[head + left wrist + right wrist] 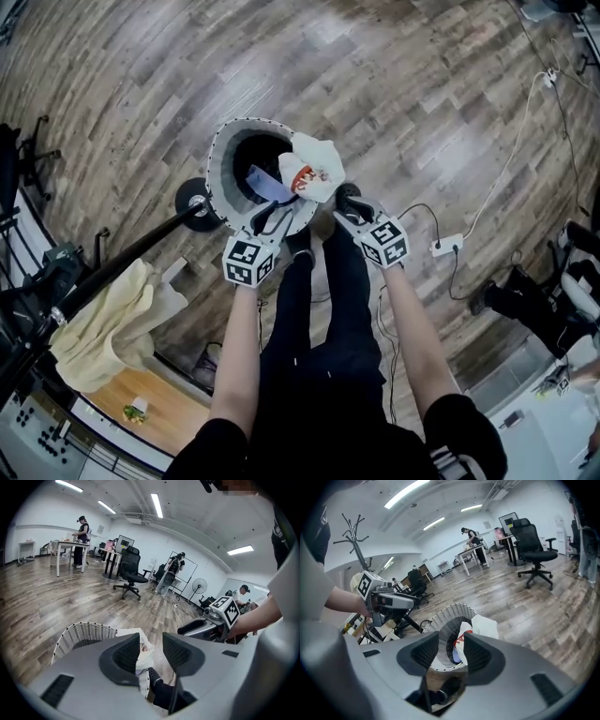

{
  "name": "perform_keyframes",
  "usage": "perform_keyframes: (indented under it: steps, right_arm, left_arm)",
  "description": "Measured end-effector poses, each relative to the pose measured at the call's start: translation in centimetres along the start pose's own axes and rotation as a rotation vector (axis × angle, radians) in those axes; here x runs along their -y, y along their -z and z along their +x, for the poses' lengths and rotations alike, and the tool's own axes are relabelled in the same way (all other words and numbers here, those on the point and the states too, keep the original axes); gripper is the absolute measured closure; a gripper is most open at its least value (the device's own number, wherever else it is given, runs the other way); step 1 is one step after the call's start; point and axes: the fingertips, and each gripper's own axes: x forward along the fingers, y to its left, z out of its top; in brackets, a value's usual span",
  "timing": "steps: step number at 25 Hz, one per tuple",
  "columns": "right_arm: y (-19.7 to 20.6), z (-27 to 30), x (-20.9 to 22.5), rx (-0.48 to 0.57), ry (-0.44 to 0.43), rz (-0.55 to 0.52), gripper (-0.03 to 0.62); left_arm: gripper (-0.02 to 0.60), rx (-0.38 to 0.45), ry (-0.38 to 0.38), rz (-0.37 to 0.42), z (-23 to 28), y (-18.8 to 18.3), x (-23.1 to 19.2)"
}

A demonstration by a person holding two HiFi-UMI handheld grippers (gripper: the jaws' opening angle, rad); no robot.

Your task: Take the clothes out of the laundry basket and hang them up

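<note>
Only my head view shows a pale yellow cloth (103, 328) on a black rail (141, 251). My left tool (270, 218) and right tool (350, 201) gape empty at the white woven laundry basket (217, 155), which holds a white garment (317, 167) whose red print is unreadable.

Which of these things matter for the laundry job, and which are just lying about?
Job: laundry basket, white garment, blue garment, coat stand, yellow cloth hung on it, left gripper, right gripper, both open.
Lying about: power strip, office chair, standing fan.
</note>
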Motion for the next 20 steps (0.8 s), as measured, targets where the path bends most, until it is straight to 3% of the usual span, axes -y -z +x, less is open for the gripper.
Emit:
perform_keyframes:
  steps: [20]
  right_arm:
    - [6.4,7.8,6.6,-0.105,0.037,0.032,0.397]
  left_arm:
    - [0.420,-0.192,0.041,0.060,9.3,8.6,-5.0]
